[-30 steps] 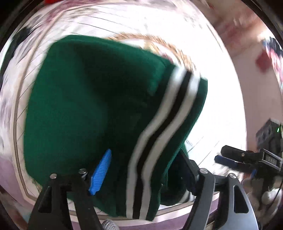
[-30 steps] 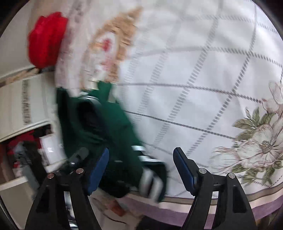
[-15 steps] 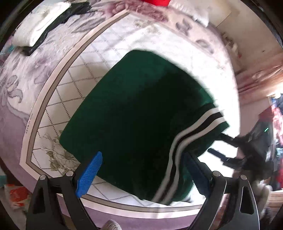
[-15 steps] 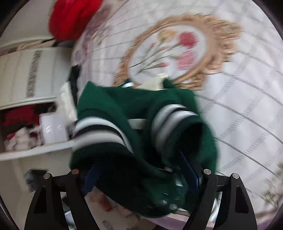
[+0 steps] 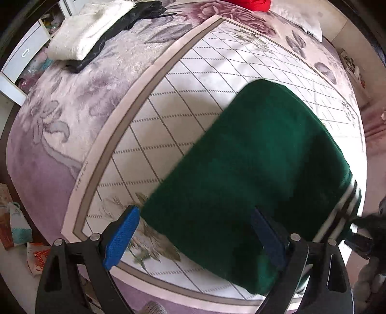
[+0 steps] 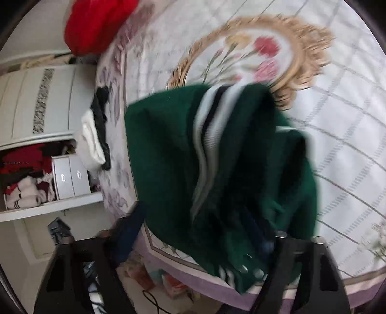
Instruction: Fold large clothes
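In the left wrist view, a folded cream knit towel (image 5: 89, 29) lies over a black garment (image 5: 125, 21) at eleven o'clock on the bed's quilted floral cover (image 5: 168, 116). The left tongs (image 5: 193, 236) stand spread, the blue-padded left finger (image 5: 121, 238) over the bare cover and clear of the cloth. The dark green knit sweater with white and black stripes (image 5: 260, 169) spreads from the centre toward four o'clock, near the bed's lower edge. In the right wrist view, white shelves of clothes (image 6: 36, 183) sit at nine o'clock and a red bundle (image 6: 96, 21) at eleven. The sweater (image 6: 168, 154) hangs bunched at the centre, draped over the right tongs (image 6: 193, 231); blur and cloth hide whether these pinch it.
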Motion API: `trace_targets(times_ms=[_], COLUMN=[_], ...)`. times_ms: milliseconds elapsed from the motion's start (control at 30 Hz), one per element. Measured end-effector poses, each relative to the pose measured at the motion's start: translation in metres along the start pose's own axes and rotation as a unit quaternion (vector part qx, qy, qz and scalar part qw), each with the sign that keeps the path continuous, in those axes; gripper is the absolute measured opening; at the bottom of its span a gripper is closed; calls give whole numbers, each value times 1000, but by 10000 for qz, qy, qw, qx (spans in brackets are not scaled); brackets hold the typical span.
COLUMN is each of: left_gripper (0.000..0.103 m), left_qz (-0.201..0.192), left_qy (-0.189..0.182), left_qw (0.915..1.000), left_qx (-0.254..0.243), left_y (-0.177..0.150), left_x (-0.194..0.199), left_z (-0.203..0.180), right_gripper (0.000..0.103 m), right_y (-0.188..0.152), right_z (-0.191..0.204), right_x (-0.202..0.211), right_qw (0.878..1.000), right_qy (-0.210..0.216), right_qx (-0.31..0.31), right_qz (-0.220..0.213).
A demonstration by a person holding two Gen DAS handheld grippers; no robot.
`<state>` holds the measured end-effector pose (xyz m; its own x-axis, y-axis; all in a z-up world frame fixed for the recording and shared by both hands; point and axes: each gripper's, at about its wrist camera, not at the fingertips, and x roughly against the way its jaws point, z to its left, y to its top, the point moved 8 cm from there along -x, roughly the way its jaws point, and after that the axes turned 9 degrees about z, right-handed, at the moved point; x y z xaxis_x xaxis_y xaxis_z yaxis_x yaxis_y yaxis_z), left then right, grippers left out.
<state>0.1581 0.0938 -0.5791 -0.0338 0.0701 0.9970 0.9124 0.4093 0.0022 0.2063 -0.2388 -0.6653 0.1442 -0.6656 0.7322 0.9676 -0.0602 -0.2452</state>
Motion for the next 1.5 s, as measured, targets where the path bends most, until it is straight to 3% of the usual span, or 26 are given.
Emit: trace_targets(times_ms=[33,133,200,367,433,500,600,700,767,800,867,900,933,1000,1033,1100,1167,1200,1233,1300,1333,1367,1400,1433,1467,1500], left_gripper=[94,94,94,94,94,94,94,94,95,101,103,103,103,103,103,103,103,103,103,103,103,103,103,103,103,103], left_qz=[-8,75,211,411,395,282,107,-91,-111,-51,182,301,406,495,441,281,125,65,12,-48,-67,-53,-17,67,149,256], left_qy=[38,8,-72,-295,-385,-452,-417,-243,-40,-16,-136,-358,-568,-662,-659,-667,-630,-570,-448,-158,53,200,323,442,507,524], left_qw=[10000,9998,9994,9976,9970,9966,9953,9931,9909,9896,9890,9895,9897,9894,9900,9916,9938,9948,9959,9973,9975,9974,9969,9962,9958,9955], left_qx=[-22,-163,-280,-480,-539,-629,-865,-1146,-1341,-1434,-1459,-1370,-1251,-1192,-1165,-1071,-908,-845,-792,-715,-694,-693,-716,-750,-753,-751], left_y=[7,19,20,27,34,45,67,93,114,123,134,138,141,142,139,129,115,106,96,73,60,52,43,32,26,19], left_x=[-2,-10,-18,-27,-25,-19,-19,-32,-52,-67,-94,-102,-106,-98,-88,-65,-44,-37,-31,-23,-22,-22,-25,-29,-33,-36], left_z=[-1,-4,-11,-29,-35,-45,-65,-86,-98,-103,-108,-109,-109,-104,-101,-91,-75,-66,-57,-38,-28,-22,-15,-9,-7,-4], right_gripper=[4,3,3,3,6,16,29,32,31,28,0,0,0,0,3,22,81,89,89,89,88,76,56,6,3,3], right_y=[7,29,45,76,75,67,59,66,85,95,114,122,128,129,127,106,72,48,25,-15,-30,-46,-59,-69,-74,-73], right_z=[-9,-52,-70,-78,-74,-66,-51,-22,-15,-25,-64,-81,-90,-84,-79,-76,-80,-83,-88,-91,-94,-97,-103,-107,-109,-111], right_x=[-10,10,14,9,18,44,96,101,78,60,21,9,4,13,22,53,78,87,87,58,44,25,4,-5,-14,-9], right_qw=[9988,9942,9930,9851,9870,9897,9815,9850,9875,9872,9835,9825,9854,9880,9889,9907,9880,9857,9858,9895,9904,9901,9892,9882,9873,9872], right_qy=[-456,-702,-681,-1691,-1581,-1344,-1448,-740,-709,-1020,-1589,-1690,-1476,-1352,-1312,-1059,-1103,-1186,-1155,-870,-676,-544,-465,-464,-269,-353], right_qx=[-117,-766,-914,-220,-252,-425,-489,-214,27,-22,-368,-476,-607,-576,-537,-668,-821,-903,-961,-1114,-1201,-1278,-1340,-1397,-1504,-1531], right_qz=[94,-284,-297,-232,-107,-237,-1154,-1545,-1408,-1223,-786,-627,-586,-469,-439,-526,-709,-783,-756,-293,-39,207,374,432,429,273])
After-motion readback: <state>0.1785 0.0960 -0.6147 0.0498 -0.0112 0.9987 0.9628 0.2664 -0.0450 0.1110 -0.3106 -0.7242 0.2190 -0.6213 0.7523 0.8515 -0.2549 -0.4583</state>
